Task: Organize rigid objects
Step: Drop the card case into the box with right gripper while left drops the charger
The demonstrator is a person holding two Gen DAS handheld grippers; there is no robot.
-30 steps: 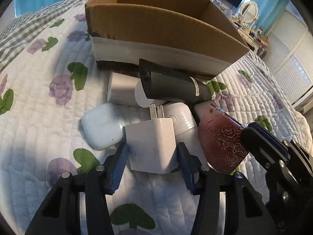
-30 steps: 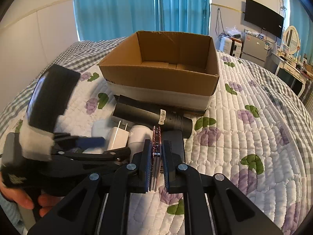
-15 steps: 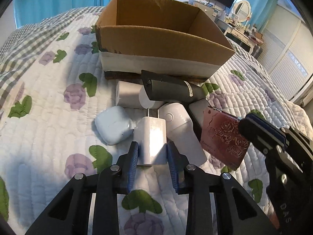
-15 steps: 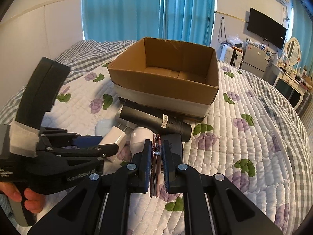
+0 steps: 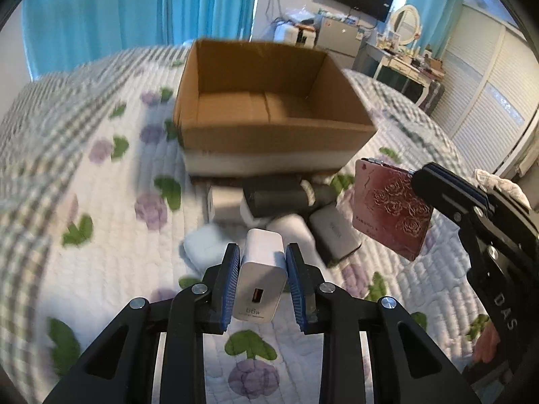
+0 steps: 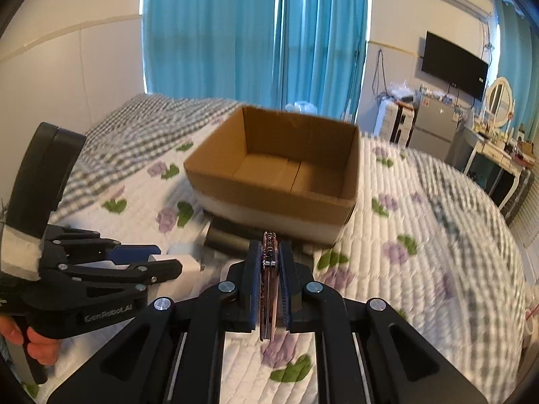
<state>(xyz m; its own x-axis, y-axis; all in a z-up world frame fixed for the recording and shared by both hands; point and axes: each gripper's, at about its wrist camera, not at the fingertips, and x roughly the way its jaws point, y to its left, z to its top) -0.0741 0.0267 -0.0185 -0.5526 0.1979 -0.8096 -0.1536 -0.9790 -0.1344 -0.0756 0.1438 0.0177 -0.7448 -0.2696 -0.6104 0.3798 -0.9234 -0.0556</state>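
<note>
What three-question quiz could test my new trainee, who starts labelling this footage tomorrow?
1. True or false: the open brown cardboard box already holds an object.
2. Which gripper holds the white 66W wall charger? A) left gripper B) right gripper
3. Fill in: the flat dark-red rose-embossed case is held ____ the quilted floral bedspread.

Key
1. False; only its bare floor shows.
2. A; its blue-padded fingers clamp the charger's sides.
3. Above; the right gripper pinches it edge-on.
</note>
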